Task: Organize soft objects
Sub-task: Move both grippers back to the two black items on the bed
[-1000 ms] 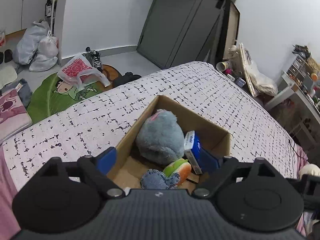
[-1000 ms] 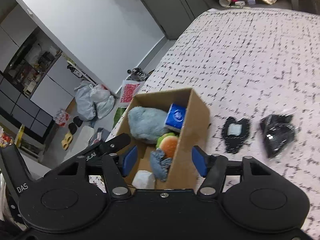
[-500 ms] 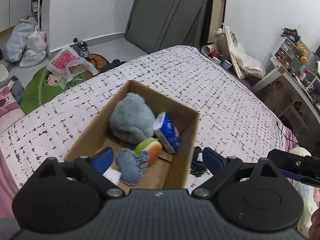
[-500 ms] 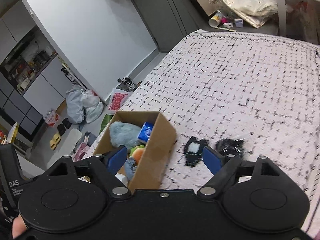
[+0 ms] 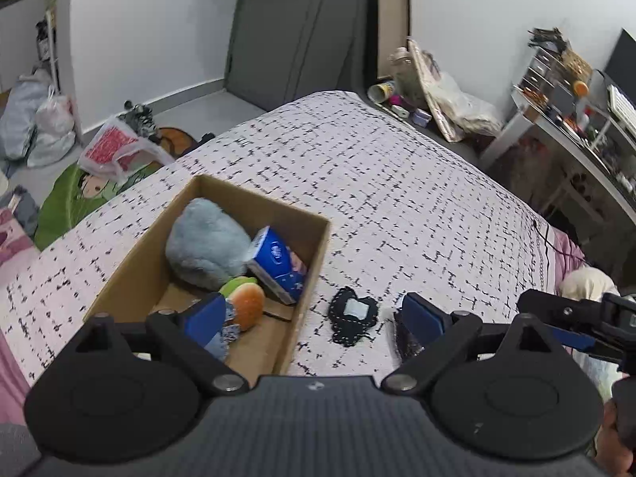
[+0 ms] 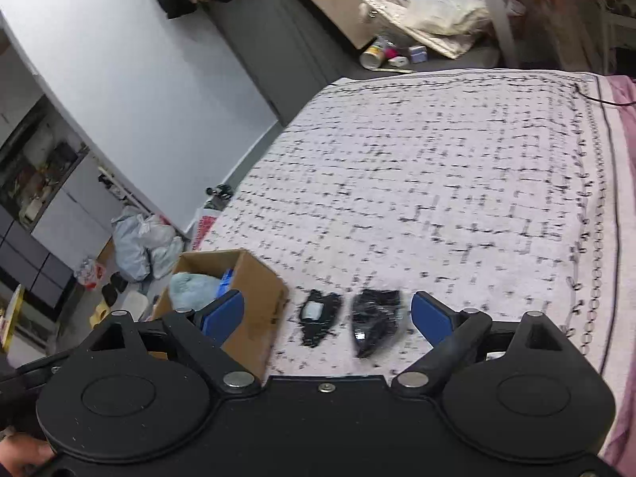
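Observation:
A cardboard box (image 5: 314, 262) sits on the patterned bed and holds a grey-blue plush (image 5: 206, 244), a blue tissue pack (image 5: 278, 264) and an orange-green burger plush (image 5: 246, 304). A flat black pouch with a white label (image 5: 353, 318) and a black wrapped bundle (image 6: 375, 320) lie on the bed right of the box (image 6: 254, 290); the pouch (image 6: 320, 314) is nearer the box. My left gripper (image 5: 314, 316) is open and empty over the box's right wall. My right gripper (image 6: 328, 314) is open and empty above both black items.
The bed cover (image 6: 437, 183) stretches far and right. Bags (image 5: 35, 119) and a green mat (image 5: 71, 198) lie on the floor left of the bed. A cluttered desk (image 5: 576, 127) stands at the right. A cable (image 6: 596, 99) lies at the bed's far right edge.
Both grippers have pulled back and shifted right, away from the box. The two black items have come between the right gripper's fingers in its view. Both stay open and empty.

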The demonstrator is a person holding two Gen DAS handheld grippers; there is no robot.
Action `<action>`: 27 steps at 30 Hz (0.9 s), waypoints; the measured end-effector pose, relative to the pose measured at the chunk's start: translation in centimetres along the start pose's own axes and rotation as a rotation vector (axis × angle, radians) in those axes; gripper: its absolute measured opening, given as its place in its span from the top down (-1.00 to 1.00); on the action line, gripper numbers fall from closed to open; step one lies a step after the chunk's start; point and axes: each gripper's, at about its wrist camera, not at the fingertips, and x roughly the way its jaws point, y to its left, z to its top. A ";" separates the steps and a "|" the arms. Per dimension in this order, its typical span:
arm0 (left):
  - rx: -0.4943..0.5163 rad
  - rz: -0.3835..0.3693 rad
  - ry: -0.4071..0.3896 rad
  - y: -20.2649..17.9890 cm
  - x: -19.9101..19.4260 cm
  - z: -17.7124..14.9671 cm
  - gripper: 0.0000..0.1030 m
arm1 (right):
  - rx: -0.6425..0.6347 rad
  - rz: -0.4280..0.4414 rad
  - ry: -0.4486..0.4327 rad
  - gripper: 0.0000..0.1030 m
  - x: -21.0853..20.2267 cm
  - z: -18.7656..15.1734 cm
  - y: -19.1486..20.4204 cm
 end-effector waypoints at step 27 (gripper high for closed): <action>-0.013 0.049 0.033 -7.0 5.6 -1.2 -0.75 | 0.142 0.050 0.038 -0.71 0.5 0.4 -7.3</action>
